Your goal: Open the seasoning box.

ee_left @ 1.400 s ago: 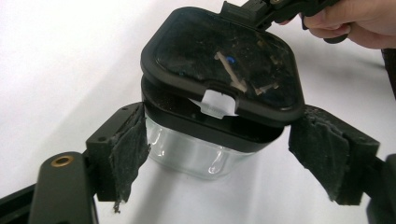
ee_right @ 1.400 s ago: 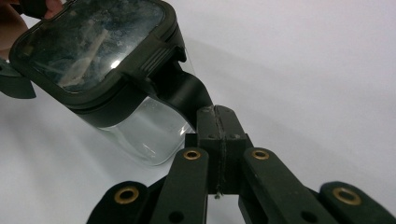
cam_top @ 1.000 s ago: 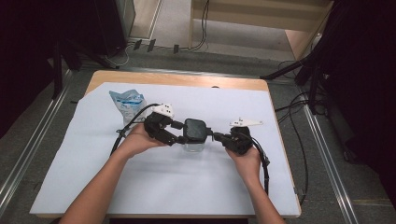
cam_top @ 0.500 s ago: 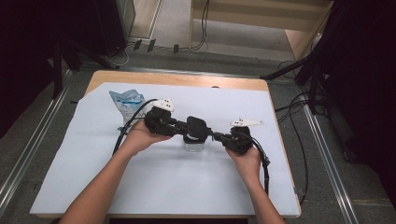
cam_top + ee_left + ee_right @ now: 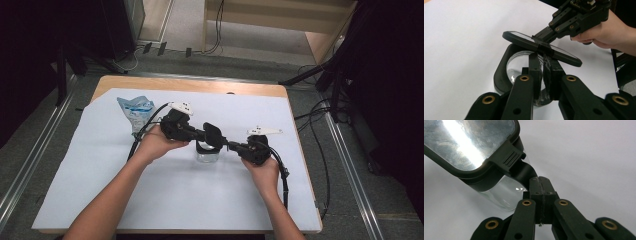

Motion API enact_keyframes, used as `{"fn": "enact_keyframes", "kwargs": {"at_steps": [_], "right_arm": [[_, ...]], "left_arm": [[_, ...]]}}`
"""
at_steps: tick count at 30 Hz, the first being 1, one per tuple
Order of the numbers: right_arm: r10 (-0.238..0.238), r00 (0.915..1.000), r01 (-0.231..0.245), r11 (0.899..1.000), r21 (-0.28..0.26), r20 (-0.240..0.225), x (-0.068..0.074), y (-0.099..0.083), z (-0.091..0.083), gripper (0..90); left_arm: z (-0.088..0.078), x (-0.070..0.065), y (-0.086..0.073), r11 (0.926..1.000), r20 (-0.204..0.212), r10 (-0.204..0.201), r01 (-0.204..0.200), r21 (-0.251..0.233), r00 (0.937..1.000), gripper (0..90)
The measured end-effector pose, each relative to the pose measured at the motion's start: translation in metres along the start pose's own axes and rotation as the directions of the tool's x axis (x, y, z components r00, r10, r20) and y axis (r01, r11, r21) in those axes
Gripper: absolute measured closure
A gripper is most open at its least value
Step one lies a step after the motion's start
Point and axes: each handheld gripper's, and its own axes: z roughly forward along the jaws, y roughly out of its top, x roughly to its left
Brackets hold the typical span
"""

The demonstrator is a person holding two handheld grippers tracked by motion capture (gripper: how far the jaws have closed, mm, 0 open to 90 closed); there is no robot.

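Observation:
A clear container point(image 5: 206, 157) with a black rim point(image 5: 501, 74) stands mid-table on the white sheet. Its black-framed windowed lid point(image 5: 213, 135) point(image 5: 541, 47) point(image 5: 469, 142) tilts up above the mouth. My right gripper point(image 5: 229, 145) point(image 5: 540, 182) is shut on the lid's black tab, seen across the container in the left gripper view point(image 5: 541, 38). My left gripper point(image 5: 202, 136) point(image 5: 545, 62) comes in from the left. Its jaws have just been closing and now pinch the container's clear wall point(image 5: 501, 192) at the rim.
A blue and white bag point(image 5: 136, 111) lies at the back left of the sheet point(image 5: 150, 200). Black cables trail from both grippers, one toward the bag point(image 5: 145, 127), one along the right forearm point(image 5: 285, 185). The wooden table edge point(image 5: 200, 85) shows at the far side.
The left gripper's jaws have closed on the container's wall; the hand shifted slightly toward the container. The right gripper and the raised lid stayed put.

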Motion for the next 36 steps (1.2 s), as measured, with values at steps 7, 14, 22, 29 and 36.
{"fn": "enact_keyframes", "kwargs": {"at_steps": [7, 14, 22, 29, 36], "right_arm": [[0.001, 0.9999, -0.001, 1.000, -0.004, -0.010, -0.001, 0.000, 0.000, 90.0], [0.007, 0.9998, -0.007, 1.000, -0.004, -0.017, -0.002, -0.001, 0.000, 90.0], [0.012, 0.9996, -0.013, 1.000, -0.009, -0.024, -0.003, -0.001, 0.001, 90.0], [0.019, 0.9995, -0.019, 1.000, -0.014, -0.025, -0.003, -0.002, 0.002, 90.0], [0.025, 0.9995, -0.025, 0.999, -0.020, -0.020, -0.002, -0.002, 0.002, 90.0]], "left_arm": [[0.003, -0.004, 0.016, 0.9994, 0.012, -0.015, 0.015, 0.030, 0.9998, 89.4], [0.013, -0.007, 0.026, 0.9996, 0.025, -0.001, 0.000, 0.029, 0.9997, 90.0], [0.025, -0.011, 0.037, 0.9992, 0.028, 0.009, -0.010, 0.038, 0.9996, 90.0], [0.035, -0.010, 0.038, 0.9990, 0.029, -0.001, 0.000, 0.045, 0.9996, 90.0], [0.040, -0.009, 0.039, 0.9991, 0.030, -0.010, 0.009, 0.042, 0.9995, 89.6]]}}
